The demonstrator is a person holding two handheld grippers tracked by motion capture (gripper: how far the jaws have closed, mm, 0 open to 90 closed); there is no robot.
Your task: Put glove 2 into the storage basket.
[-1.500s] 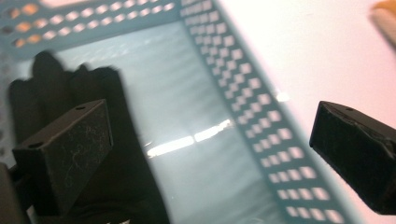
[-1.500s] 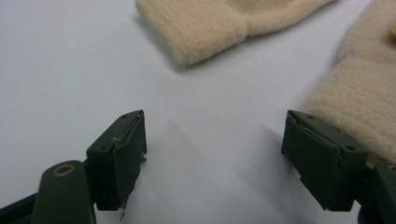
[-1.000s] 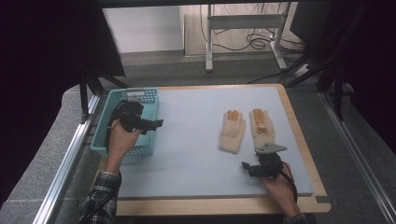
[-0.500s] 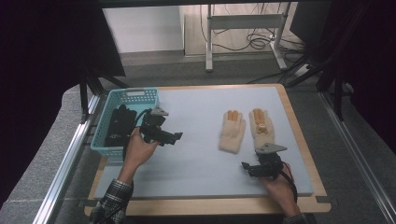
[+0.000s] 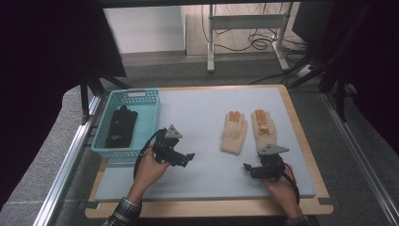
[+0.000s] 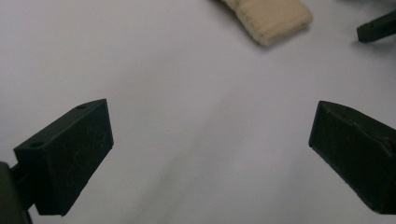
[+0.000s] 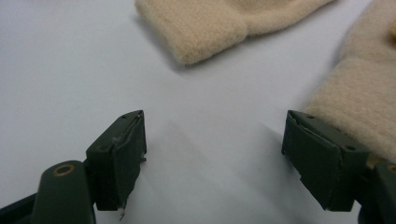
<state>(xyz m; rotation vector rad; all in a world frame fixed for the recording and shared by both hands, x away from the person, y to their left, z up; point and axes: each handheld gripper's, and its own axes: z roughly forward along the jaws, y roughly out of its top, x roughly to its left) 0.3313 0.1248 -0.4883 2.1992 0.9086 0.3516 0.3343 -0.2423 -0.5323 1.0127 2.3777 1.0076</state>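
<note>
Two beige knit gloves lie side by side on the grey mat, one (image 5: 234, 132) left of the other (image 5: 263, 129). A black glove (image 5: 121, 126) lies in the teal basket (image 5: 136, 92). My left gripper (image 5: 187, 157) hovers low over the mat just right of the basket, jaws pointing right. Its own view shows it (image 6: 212, 116) open and empty, with a beige cuff (image 6: 271, 18) farther ahead. My right gripper (image 5: 248, 168) rests near the front right, below the gloves. It (image 7: 215, 126) stands open over bare mat, one cuff (image 7: 196, 28) ahead and the other glove (image 7: 359, 93) beside its right jaw.
The mat lies on a wooden-edged table (image 5: 301, 136). A metal rail (image 5: 66, 165) runs along the left side, and a table frame with cables (image 5: 244, 28) stands on the floor beyond. The right gripper's jaw tip (image 6: 378, 25) shows at the left gripper view's top right.
My left gripper has moved from over the basket rightward and down to the mat, with nothing in its jaws. The black glove stays in the basket. The right hand has not moved.
</note>
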